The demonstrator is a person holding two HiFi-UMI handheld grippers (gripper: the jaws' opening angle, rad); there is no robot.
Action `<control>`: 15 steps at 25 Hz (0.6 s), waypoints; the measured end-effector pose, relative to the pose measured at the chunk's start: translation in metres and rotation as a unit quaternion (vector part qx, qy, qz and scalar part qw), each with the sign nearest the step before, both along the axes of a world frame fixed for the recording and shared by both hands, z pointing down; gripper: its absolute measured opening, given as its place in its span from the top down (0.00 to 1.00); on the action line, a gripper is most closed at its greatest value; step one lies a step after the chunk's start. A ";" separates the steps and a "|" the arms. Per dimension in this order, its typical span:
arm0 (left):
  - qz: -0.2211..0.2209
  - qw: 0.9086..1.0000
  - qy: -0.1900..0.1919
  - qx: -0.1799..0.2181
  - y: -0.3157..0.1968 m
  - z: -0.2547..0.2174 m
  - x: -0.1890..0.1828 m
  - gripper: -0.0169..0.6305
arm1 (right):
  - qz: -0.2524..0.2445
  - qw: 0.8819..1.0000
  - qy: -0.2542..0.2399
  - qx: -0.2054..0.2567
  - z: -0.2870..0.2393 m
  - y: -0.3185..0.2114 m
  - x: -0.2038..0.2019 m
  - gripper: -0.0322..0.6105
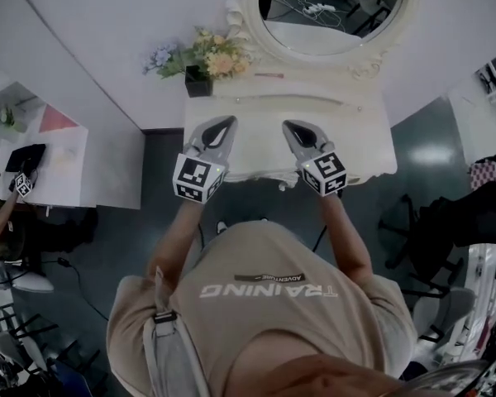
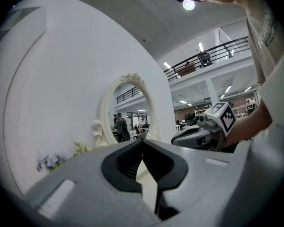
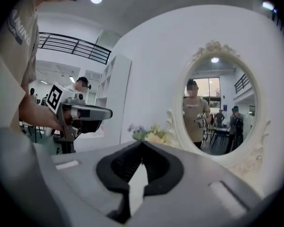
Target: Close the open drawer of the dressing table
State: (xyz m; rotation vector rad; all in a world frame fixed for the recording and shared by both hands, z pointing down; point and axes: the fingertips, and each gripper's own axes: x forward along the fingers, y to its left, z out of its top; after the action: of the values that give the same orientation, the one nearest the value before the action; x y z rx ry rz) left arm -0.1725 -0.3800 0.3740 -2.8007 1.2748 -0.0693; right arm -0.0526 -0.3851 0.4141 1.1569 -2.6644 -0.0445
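Observation:
The cream dressing table [image 1: 372,143] stands against the wall under its oval mirror [image 1: 331,15]. A small knob [image 1: 283,186] shows just below the table's scalloped front edge. From above I cannot tell how far the drawer stands out. Both grippers hover side by side over the front half of the tabletop, pointing at the mirror. The left gripper [image 1: 229,122] [image 2: 142,143] is shut on nothing. The right gripper [image 1: 288,125] [image 3: 142,144] is likewise shut and empty. Each gripper view shows the other gripper beside it in the air.
A dark pot of flowers [image 1: 207,56] stands at the table's back left corner, and a thin pink item [image 1: 269,74] lies near the mirror base. A white desk [image 1: 58,155] stands to the left, a dark chair [image 1: 446,222] to the right.

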 end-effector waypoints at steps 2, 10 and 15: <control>0.000 1.000 0.001 0.023 -0.003 -0.024 0.004 0.96 | 0.012 0.999 -0.009 0.032 -0.032 -0.005 0.007 0.94; -0.003 0.998 0.003 0.063 -0.003 -0.053 0.002 0.96 | 0.050 0.991 -0.057 0.106 -0.104 -0.001 0.023 0.94; -0.012 0.998 0.005 0.055 -0.001 -0.041 -0.001 0.96 | 0.065 0.989 -0.074 0.110 -0.099 0.004 0.029 0.94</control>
State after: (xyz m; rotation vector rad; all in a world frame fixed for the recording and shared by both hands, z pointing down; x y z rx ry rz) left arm -0.1734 -0.3813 0.3335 -2.6974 1.2729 0.0142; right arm -0.0239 -0.3815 0.3153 1.4526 -2.7587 -0.2437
